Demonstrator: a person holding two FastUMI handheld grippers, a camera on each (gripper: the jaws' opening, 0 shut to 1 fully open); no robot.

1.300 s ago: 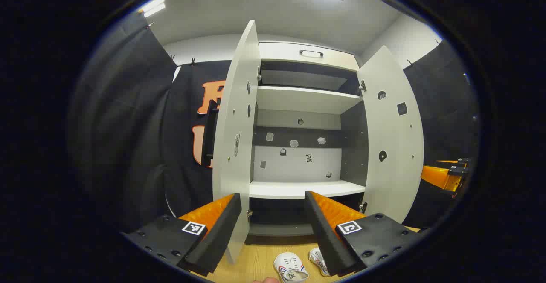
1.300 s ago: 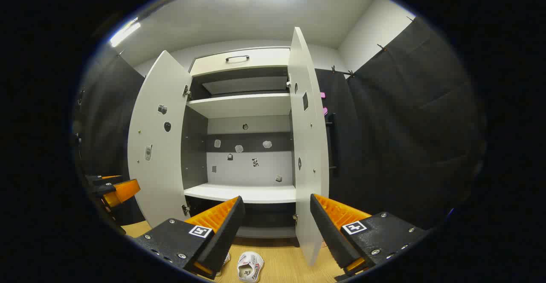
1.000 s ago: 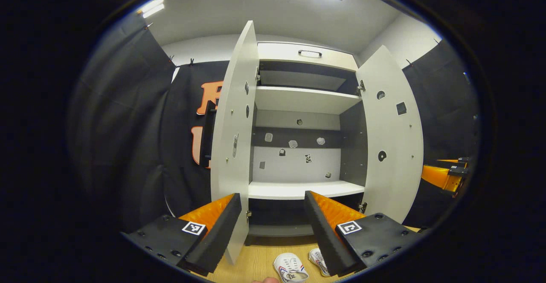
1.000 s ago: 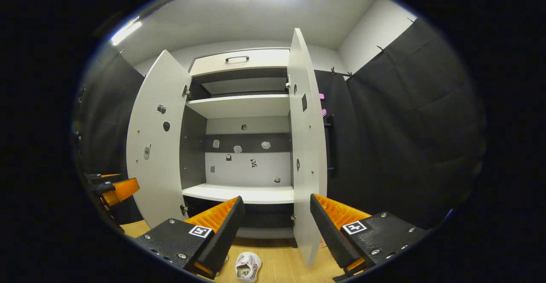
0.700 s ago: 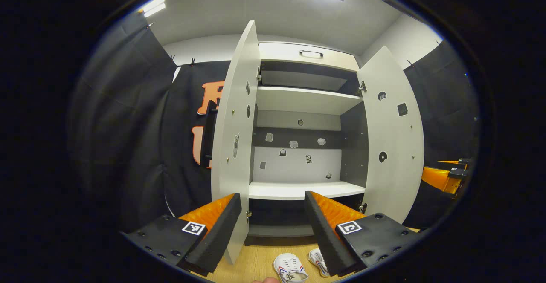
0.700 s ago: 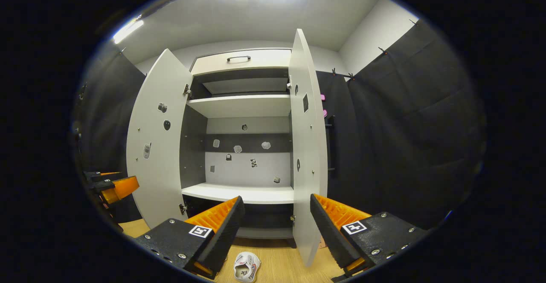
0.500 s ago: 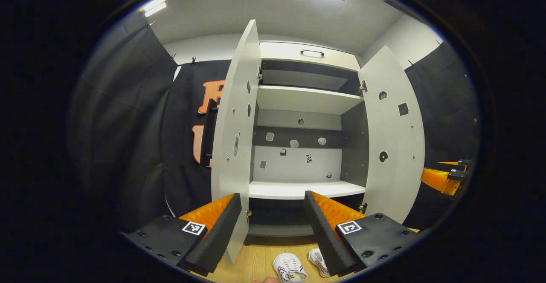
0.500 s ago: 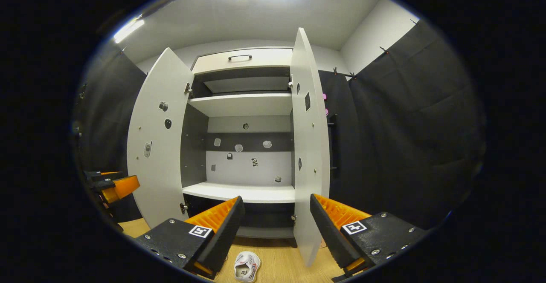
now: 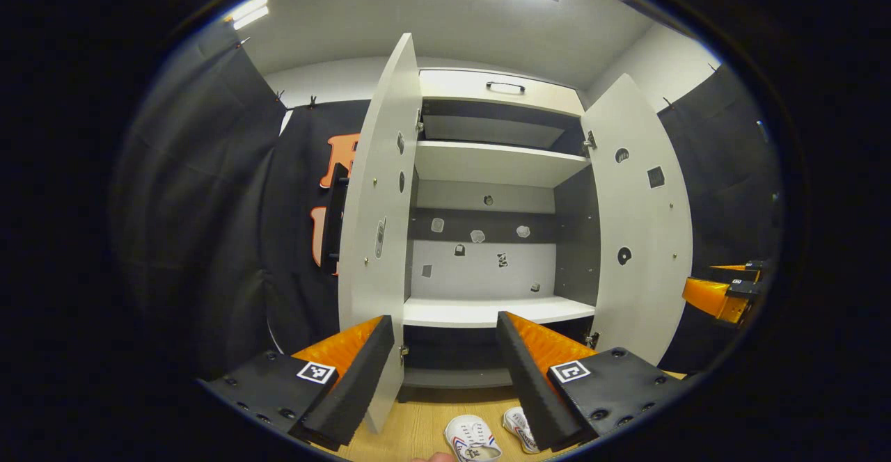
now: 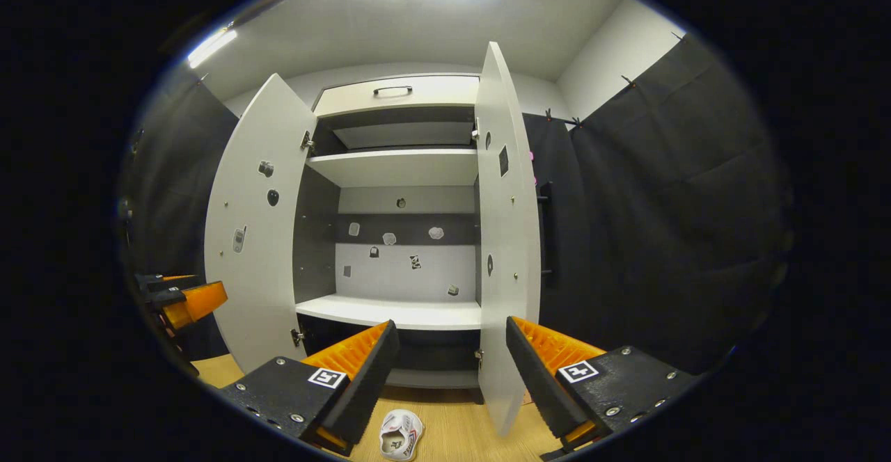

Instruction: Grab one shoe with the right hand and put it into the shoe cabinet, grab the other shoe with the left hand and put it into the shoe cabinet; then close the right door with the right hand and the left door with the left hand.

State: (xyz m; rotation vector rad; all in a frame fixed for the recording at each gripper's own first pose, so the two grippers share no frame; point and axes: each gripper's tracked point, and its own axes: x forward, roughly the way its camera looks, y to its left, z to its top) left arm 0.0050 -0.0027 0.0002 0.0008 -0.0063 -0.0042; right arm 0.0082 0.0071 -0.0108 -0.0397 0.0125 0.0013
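Note:
The white shoe cabinet (image 9: pixel 487 163) (image 10: pixel 393 166) stands with both doors swung wide: left door (image 9: pixel 372 239) (image 10: pixel 254 225), right door (image 9: pixel 644 225) (image 10: pixel 505 239). Its lower shelf (image 9: pixel 487 310) (image 10: pixel 390 312) is bare. Two white shoes lie on the wooden floor in front: one (image 9: pixel 473 439) in the left gripper view with its partner (image 9: pixel 518 425) beside it, and one (image 10: pixel 400 435) in the right gripper view. My left gripper (image 9: pixel 442 371) hangs open above the shoes. My right gripper (image 10: pixel 449 371) is open too, above the floor. Both hold nothing.
A drawer with a dark handle (image 9: pixel 506 87) tops the cabinet. Black cloth walls close in on both sides. The other gripper's orange finger shows far off at the right (image 9: pixel 717 295) and at the left (image 10: pixel 188 302). A fingertip (image 9: pixel 435 458) peeks at the bottom edge.
Both views have drifted only slightly; the shoe in the right gripper view has slid a little lower and left. Doors, shoes and finger openings are unchanged.

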